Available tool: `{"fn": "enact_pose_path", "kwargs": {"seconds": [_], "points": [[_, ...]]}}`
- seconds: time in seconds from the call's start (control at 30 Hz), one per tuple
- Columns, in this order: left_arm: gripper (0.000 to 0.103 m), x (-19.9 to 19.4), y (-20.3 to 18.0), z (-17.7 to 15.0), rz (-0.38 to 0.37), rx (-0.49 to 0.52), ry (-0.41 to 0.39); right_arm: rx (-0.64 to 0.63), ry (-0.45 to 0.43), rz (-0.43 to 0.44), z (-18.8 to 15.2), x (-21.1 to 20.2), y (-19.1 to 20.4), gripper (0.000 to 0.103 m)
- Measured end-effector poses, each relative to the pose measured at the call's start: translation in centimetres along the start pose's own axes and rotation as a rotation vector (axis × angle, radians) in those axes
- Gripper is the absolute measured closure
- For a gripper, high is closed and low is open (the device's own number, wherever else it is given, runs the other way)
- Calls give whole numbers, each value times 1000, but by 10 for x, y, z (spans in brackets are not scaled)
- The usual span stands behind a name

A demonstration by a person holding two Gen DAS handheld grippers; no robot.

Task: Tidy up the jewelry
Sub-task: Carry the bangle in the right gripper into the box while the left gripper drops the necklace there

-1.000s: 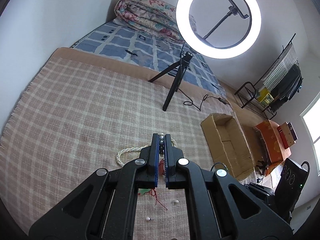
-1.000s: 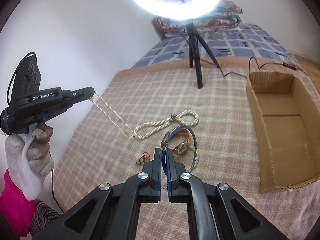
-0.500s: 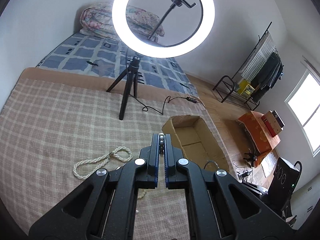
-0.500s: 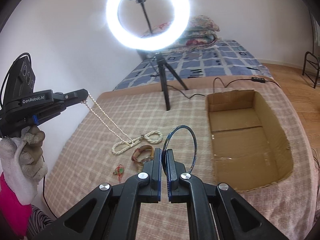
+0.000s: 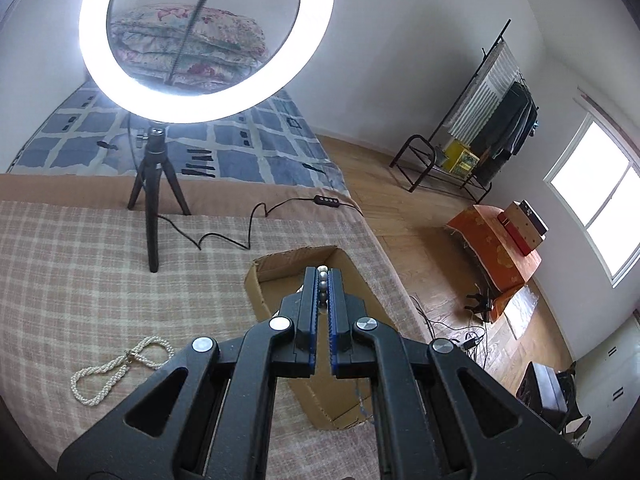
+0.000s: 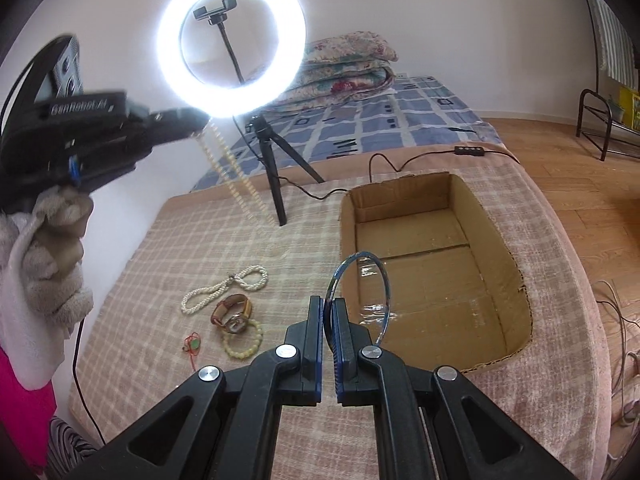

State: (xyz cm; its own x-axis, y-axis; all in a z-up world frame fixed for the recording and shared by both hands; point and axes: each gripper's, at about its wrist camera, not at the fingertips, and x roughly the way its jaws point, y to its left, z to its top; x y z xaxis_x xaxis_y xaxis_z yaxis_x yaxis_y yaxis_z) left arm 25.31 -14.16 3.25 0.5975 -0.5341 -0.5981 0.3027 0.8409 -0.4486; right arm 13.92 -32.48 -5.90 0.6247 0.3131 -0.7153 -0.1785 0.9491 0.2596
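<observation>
While its jaws clamp a thin blue bangle (image 6: pixel 357 292), the right gripper (image 6: pixel 329 330) hangs over the plaid blanket (image 6: pixel 168 280), the hoop rising just ahead of its tips. To the left of those jaws lie a bead bracelet (image 6: pixel 243 345), a watch (image 6: pixel 233 314) and a twisted pearl rope (image 6: pixel 224 287); ahead and right sits the open cardboard box (image 6: pixel 436 264). The left gripper (image 5: pixel 323 276), jaws pinched on a string of pearls (image 5: pixel 322 280) that dangles below them, points over the box's near end. Beyond stands the ring light (image 6: pixel 231 54).
</observation>
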Motion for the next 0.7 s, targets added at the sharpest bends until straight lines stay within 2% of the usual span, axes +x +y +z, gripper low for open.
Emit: {"fn": "enact_pose_path", "kwargs": {"seconds": [0.2,0.4,0.7], "points": [[101,36,-18,10,-15,13,29,16,19,-25,-2,9,-12,102],[101,77,-29,12,9,36,70,23,34,-40,-2,17,-20,102],[101,123,-38,2,28,68,151,24,65,-75,-7,28,-32,102]]}}
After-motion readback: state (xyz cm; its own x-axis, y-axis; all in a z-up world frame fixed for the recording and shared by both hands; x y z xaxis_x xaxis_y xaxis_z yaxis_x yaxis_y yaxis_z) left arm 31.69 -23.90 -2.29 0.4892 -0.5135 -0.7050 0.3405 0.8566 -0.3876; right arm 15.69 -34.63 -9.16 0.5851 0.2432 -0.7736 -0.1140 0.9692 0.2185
